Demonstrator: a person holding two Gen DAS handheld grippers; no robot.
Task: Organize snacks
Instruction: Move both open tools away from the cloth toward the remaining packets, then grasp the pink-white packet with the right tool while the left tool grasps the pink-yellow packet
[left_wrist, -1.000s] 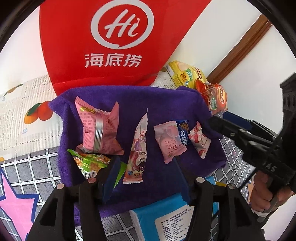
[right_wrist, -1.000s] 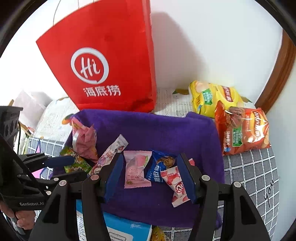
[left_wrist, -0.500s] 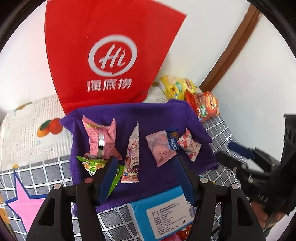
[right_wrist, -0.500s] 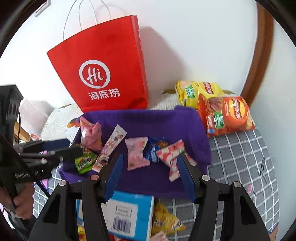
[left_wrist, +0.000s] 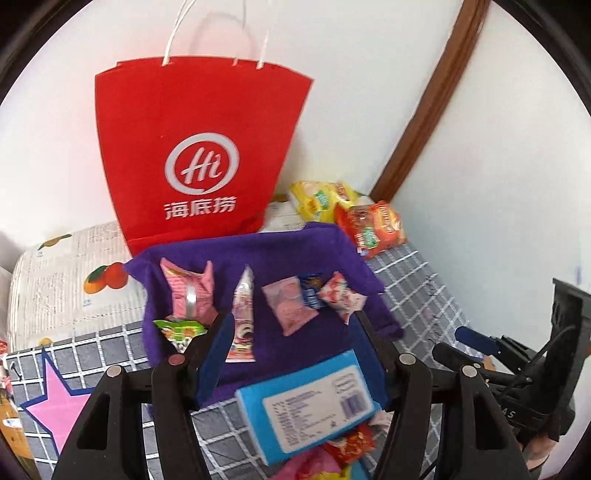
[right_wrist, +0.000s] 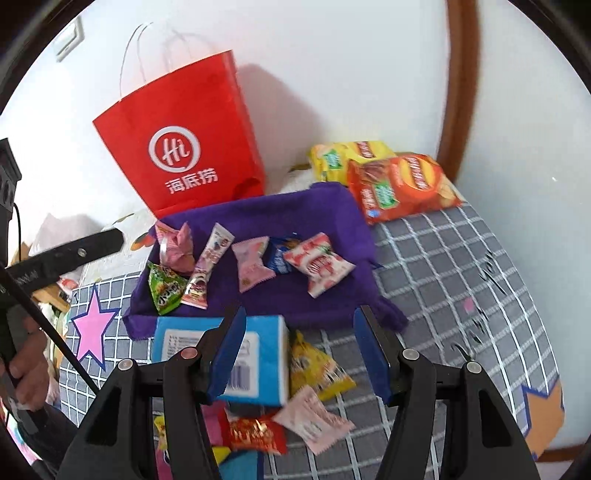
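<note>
snacks sit in a loose row on a purple cloth spread over a grey checked surface: a pink folded pouch at the left, a green packet just in front of it, a long pink stick pack, a pink square sachet, a small blue packet partly under it, then a red-and-white wrapped sweet at the right

behind the cloth a red paper bag stands upright against the white wall; to its right a yellow chip bag and an orange chip bag, overlapping

in front of the cloth lies a blue box with a barcode label, near a heap of more sweets: a yellow packet, a pink sachet, a red wrapper

left hand-held gripper hovers over the cloth's near edge and the blue box, jaws apart after just opening a bit, nothing between them

right hand-held gripper hovers over the heap beside the blue box, jaws released, not pressing on anything

a hand on the left gripper's handle shows at the left edge of the right wrist view
</note>
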